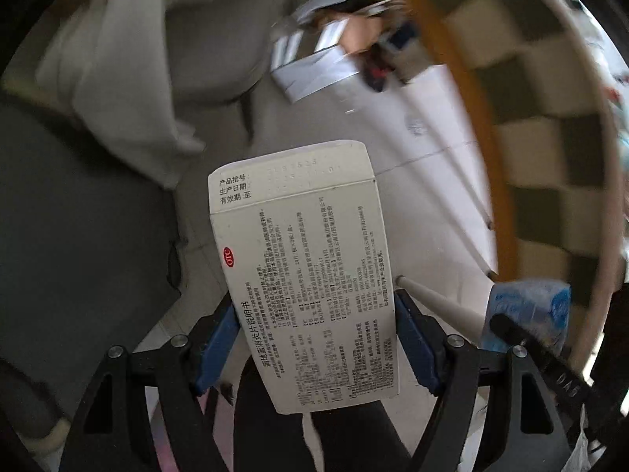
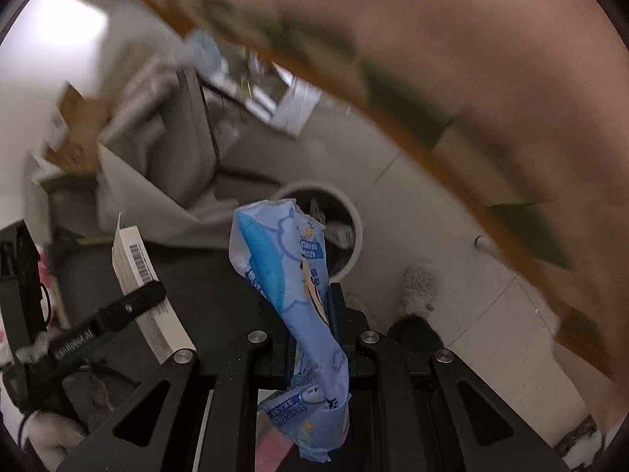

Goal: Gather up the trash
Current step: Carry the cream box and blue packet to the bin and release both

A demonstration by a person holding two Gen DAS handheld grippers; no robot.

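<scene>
White printed medicine box (image 1: 306,275) held upright, crumpled blue wrapper (image 2: 298,306) pinched

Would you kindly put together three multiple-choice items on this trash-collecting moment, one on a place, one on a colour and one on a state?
1. Where does the trash bin stand in the right wrist view?
A. On the floor beyond the blue wrapper
B. On a chair
C. In the left gripper

2. What colour is the oval OTC mark on the medicine box?
A. Green
B. Red
C. Yellow

3. How does the right gripper stand?
A. Open and empty
B. Shut on the medicine box
C. Shut on the blue wrapper

Answers: 1 A, the round bin shows on the tiled floor behind the wrapper's top. 2 B, the oval by the box's left edge is red. 3 C, the crumpled wrapper is pinched between the fingers, while the left gripper clamps the box between its blue pads.
</scene>
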